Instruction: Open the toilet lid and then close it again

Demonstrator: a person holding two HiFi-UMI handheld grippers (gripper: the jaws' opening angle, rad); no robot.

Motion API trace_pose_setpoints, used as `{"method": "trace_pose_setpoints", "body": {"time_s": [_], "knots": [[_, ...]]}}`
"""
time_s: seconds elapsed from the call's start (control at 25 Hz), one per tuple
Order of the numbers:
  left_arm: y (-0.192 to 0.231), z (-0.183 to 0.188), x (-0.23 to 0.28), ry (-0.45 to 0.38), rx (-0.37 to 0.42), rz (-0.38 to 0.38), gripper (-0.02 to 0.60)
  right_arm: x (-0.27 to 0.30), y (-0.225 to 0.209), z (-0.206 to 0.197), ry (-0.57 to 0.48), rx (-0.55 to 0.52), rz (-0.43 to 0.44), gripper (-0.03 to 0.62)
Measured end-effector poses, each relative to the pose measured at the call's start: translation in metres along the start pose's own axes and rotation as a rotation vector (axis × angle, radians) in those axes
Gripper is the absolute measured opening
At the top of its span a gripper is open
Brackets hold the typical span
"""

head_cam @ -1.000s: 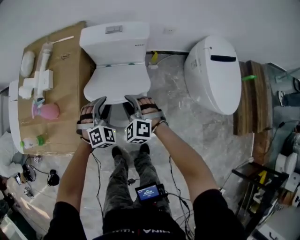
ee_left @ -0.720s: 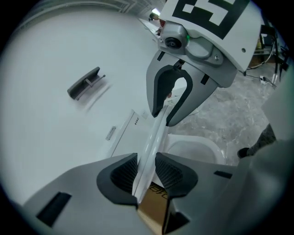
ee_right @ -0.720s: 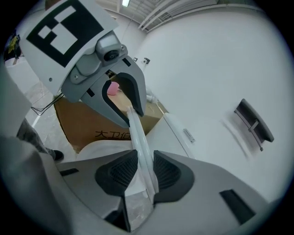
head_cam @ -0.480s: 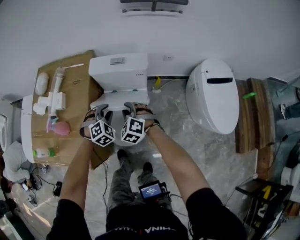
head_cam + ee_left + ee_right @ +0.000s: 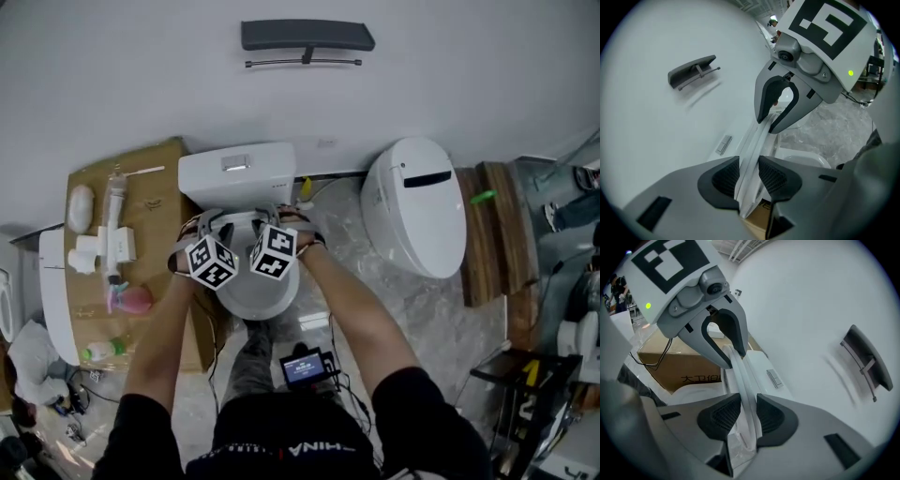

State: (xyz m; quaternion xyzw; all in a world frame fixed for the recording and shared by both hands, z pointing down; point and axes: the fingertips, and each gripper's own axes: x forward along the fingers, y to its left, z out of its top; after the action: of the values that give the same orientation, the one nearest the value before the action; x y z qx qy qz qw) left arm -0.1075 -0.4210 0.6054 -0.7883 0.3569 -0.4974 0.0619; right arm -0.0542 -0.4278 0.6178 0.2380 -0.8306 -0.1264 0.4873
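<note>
Both grippers have climbed the head view toward the tank point(image 5: 236, 173). The lid point(image 5: 751, 145), which lay flat over the bowl a second ago, now stands tilted up on edge between them. The bowl point(image 5: 255, 291) sits uncovered just below, at centre frame.

The left gripper point(image 5: 208, 223) has just been closing its jaws. Its dark ribbed pads point(image 5: 725, 177) now press on both faces of the lid's rim, so the narrow gap between them is filled by the white edge. The right gripper point(image 5: 274, 217) stands just beside it. Its jaws are likewise partly closed, with its pads point(image 5: 723, 416) clamped on the same rim.

A dark wall bracket point(image 5: 307, 36) now shows at the top of the frame, where a second ago there was only bare wall.
</note>
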Motion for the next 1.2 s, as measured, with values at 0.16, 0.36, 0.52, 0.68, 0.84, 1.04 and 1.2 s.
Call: {"method": "trace_pose_setpoints", "body": {"time_s": [0.16,0.36,0.52,0.68,0.84,1.04,1.2], "knots": [[0.028,0.007,0.015,-0.012,-0.004,-0.038,0.126,0.017,-0.03,0.007,0.068,0.008,-0.015,0.115],[0.054,0.013,0.03,-0.011,-0.018,-0.073,0.127,0.03,-0.056,0.014,0.105,0.047,-0.012,0.123],[0.066,0.018,0.041,-0.01,-0.032,-0.08,0.129,0.038,-0.07,0.015,0.098,0.046,0.01,0.124],[0.081,0.025,0.049,-0.032,-0.047,-0.092,0.132,0.045,-0.086,0.017,0.072,0.027,0.052,0.124],[0.09,0.026,0.056,-0.016,-0.055,-0.115,0.132,0.05,-0.095,0.018,0.046,0.025,0.1,0.123],[0.101,0.028,0.068,0.006,-0.074,-0.127,0.137,0.06,-0.106,0.02,0.028,0.032,0.125,0.123],[0.107,0.028,0.073,0.015,-0.078,-0.133,0.141,0.065,-0.111,0.021,0.017,0.024,0.15,0.123]]}}
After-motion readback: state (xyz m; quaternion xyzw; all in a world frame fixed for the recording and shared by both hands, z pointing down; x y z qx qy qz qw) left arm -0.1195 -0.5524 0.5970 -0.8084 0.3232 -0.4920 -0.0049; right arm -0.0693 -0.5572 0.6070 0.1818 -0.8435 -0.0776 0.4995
